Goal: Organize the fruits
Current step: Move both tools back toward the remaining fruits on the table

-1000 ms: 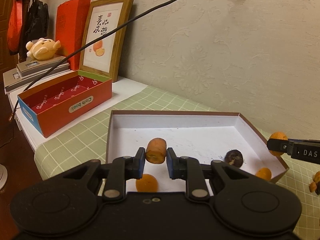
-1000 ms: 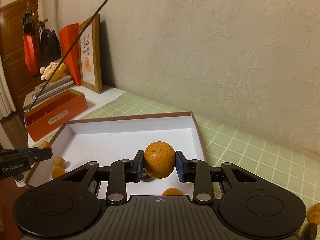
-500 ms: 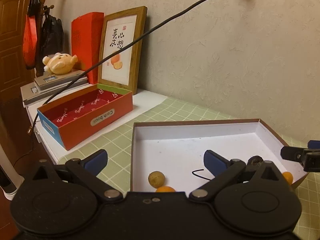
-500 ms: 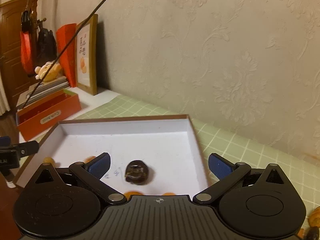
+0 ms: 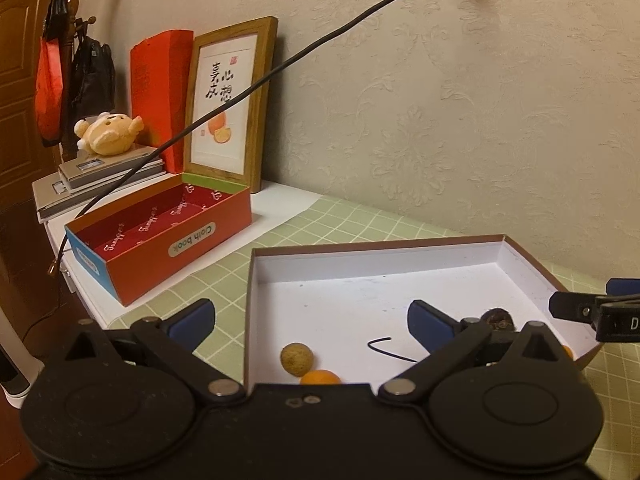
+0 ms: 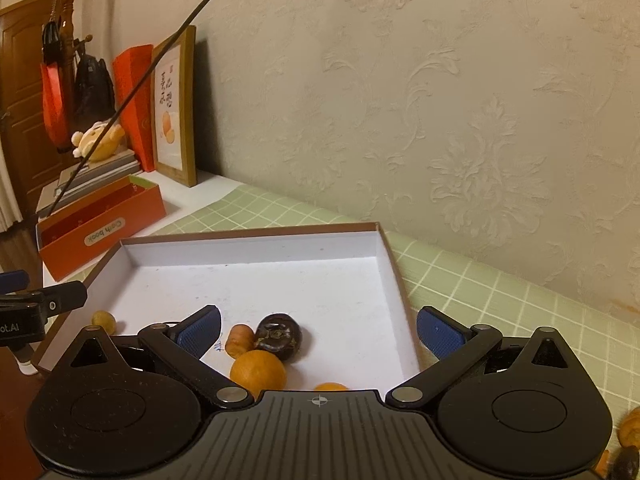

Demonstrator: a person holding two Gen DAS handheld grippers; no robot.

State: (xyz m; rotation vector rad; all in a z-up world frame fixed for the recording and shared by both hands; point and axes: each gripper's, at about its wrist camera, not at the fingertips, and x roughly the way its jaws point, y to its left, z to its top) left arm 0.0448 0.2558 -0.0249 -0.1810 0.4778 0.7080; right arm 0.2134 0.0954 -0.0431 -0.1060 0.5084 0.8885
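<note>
My desk [image 5: 360, 216] wears a green checked cloth under a pale embossed wall. From the left I see a coat rack [image 5: 70, 32], a red box [image 5: 160, 236], a framed print [image 5: 230, 100], then the tray [image 6: 256, 248] holding the fruits [image 6: 258, 372] (one dark). Both grippers' [image 5: 310, 322] [image 6: 318, 330] jaws stand spread, empty; a cable [image 5: 320, 40] crosses overhead.

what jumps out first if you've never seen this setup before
Most striking is the shallow white tray on the green checked cloth, with a small cluster of fruit near its front: a round orange, a dark wrinkled fruit and a small carrot-coloured piece. Both the right gripper and the left gripper hang wide open over it, holding nothing. Further left, an open red box sits before a framed orange picture.
</note>
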